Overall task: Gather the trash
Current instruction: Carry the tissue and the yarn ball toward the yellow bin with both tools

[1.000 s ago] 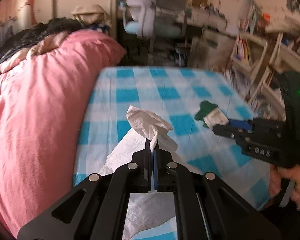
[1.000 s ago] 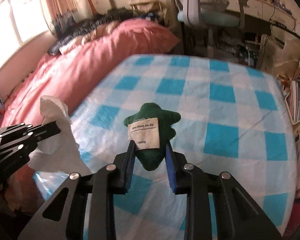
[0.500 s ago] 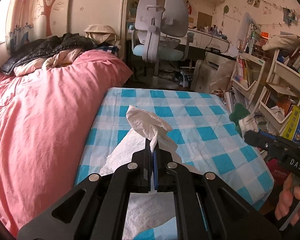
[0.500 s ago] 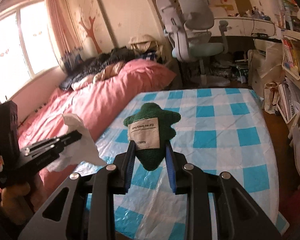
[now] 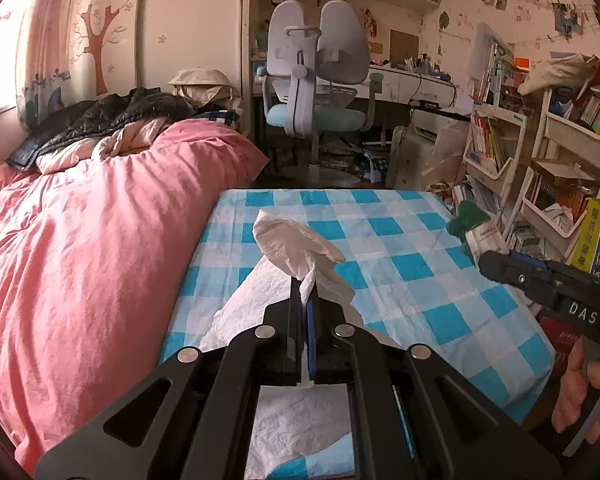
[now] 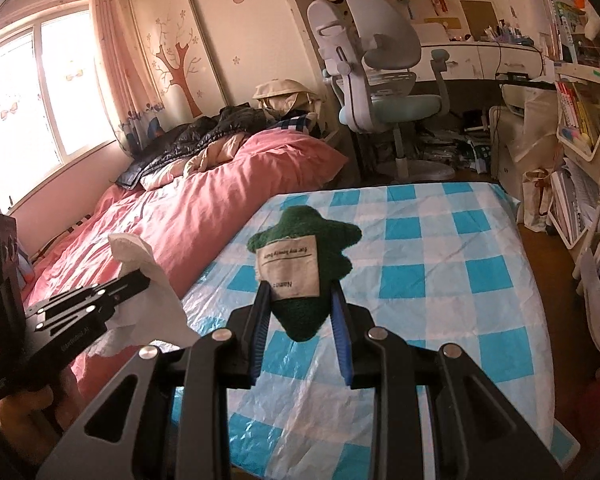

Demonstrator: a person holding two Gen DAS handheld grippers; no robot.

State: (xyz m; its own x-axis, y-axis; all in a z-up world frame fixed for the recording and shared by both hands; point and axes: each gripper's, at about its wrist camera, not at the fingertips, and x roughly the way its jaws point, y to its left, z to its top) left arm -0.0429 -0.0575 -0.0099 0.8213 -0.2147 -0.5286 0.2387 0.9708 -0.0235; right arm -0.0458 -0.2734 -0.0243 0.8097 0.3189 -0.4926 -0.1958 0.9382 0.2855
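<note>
My left gripper [image 5: 307, 292] is shut on a crumpled white tissue [image 5: 296, 244] and holds it up above the blue-and-white checked cloth [image 5: 400, 264]; the tissue hangs down below the fingers. It also shows in the right wrist view [image 6: 148, 280]. My right gripper [image 6: 300, 300] is shut on a green felt scrap with a white label [image 6: 300, 264], lifted clear of the checked cloth [image 6: 440, 280]. The right gripper shows in the left wrist view [image 5: 488, 262] at the right edge, with the green scrap [image 5: 466, 220] at its tip.
A pink duvet [image 5: 80, 248] lies left of the checked cloth, with dark clothes [image 5: 100, 120] at its far end. A white desk chair [image 5: 316, 80] and a desk stand behind. Shelves with books [image 5: 560, 168] line the right side. Wooden floor [image 6: 560, 300] runs along the right.
Both grippers have risen and pulled back from the checked cloth, each still holding its item. The right gripper has moved rightward off the cloth's edge in the left wrist view.
</note>
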